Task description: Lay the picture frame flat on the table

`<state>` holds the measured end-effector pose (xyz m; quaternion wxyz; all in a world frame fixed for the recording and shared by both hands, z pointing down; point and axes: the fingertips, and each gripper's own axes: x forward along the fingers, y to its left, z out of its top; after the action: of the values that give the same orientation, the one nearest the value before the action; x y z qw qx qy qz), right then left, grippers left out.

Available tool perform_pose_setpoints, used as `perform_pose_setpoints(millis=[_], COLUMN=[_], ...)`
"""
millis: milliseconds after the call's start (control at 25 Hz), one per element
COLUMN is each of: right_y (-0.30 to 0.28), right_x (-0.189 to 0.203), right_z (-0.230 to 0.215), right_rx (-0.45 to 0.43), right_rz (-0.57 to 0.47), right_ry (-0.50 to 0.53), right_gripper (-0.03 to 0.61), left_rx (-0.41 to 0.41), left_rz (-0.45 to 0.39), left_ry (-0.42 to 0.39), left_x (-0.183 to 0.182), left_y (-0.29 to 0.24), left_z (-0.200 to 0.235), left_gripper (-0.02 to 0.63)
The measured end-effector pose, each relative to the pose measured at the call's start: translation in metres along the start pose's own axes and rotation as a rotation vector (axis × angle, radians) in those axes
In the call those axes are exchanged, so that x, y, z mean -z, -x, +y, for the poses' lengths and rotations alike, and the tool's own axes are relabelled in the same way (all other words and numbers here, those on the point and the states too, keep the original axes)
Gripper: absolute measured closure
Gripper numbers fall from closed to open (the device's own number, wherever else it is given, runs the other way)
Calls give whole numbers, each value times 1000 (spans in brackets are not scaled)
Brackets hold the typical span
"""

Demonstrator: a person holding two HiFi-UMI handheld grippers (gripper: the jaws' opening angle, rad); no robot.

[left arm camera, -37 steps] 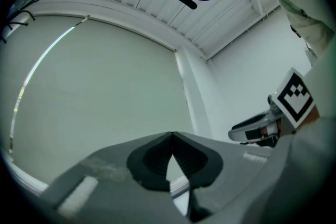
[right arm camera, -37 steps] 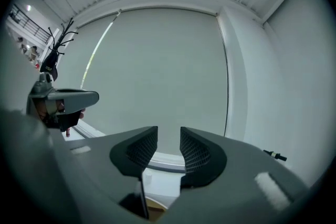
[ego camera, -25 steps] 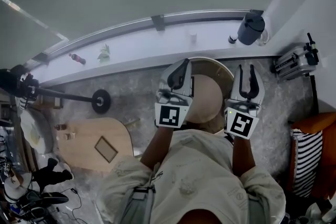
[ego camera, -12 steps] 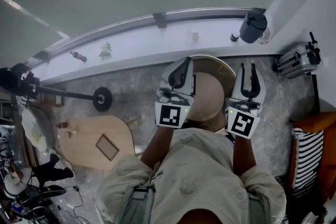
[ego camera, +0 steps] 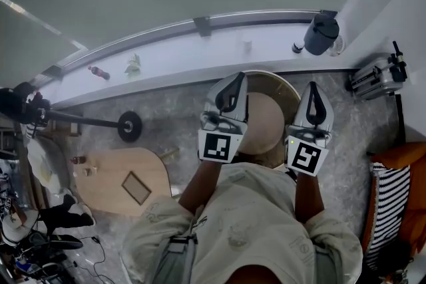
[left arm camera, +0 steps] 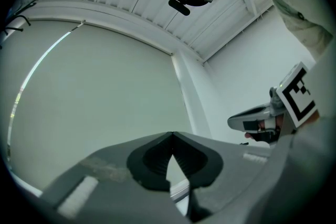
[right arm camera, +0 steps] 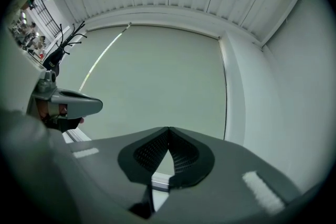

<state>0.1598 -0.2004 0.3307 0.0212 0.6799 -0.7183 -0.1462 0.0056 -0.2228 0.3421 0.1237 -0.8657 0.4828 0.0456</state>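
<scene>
A: Where's the picture frame (ego camera: 135, 188)?
B: Head view, lower left. It's a small dark-edged rectangle on the oval wooden table (ego camera: 100, 173), toward the near-right part of the top. From overhead I can't tell whether it is propped up or lying flat.
A: Grippers near it?
B: No, well apart. Both are held up in front of the person, side by side, over a round wooden top (ego camera: 285, 91) by the window ledge (ego camera: 173, 56).
A: Left gripper (ego camera: 236, 78) state?
B: Closed. The left gripper view shows the pads meeting at the tips with nothing between them, only pale wall behind.
A: Right gripper (ego camera: 314, 85)?
B: Its jaws have just been closing and now sit tip to tip. Empty as well; the right gripper view shows only the wall and a corner post past the pads.
A: Anything else worth noting?
B: On the ledge there is a bottle (ego camera: 98, 73), a small plant (ego camera: 133, 65) and a dark jug (ego camera: 319, 34). A black stand (ego camera: 128, 126) is on the floor just beyond the table. A striped cushion (ego camera: 389, 193) is at far right.
</scene>
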Motion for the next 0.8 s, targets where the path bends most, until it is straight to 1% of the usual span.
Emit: perform_pose_setpoints(millis=[120, 560, 800], right_y=[-2, -7, -7], right_x=[2, 13, 18], right_z=[3, 1, 2], right_rx=[-13, -18, -27], right_rz=[13, 63, 86], right_ry=[2, 2, -4], right_gripper=[577, 577, 578], left_rx=[-6, -13, -13], left_rz=[-17, -16, 6], left_ry=[7, 11, 7], left_x=[-2, -2, 1], left_y=[-2, -4, -3], left_z=[2, 2, 0], left_gripper=[611, 611, 611])
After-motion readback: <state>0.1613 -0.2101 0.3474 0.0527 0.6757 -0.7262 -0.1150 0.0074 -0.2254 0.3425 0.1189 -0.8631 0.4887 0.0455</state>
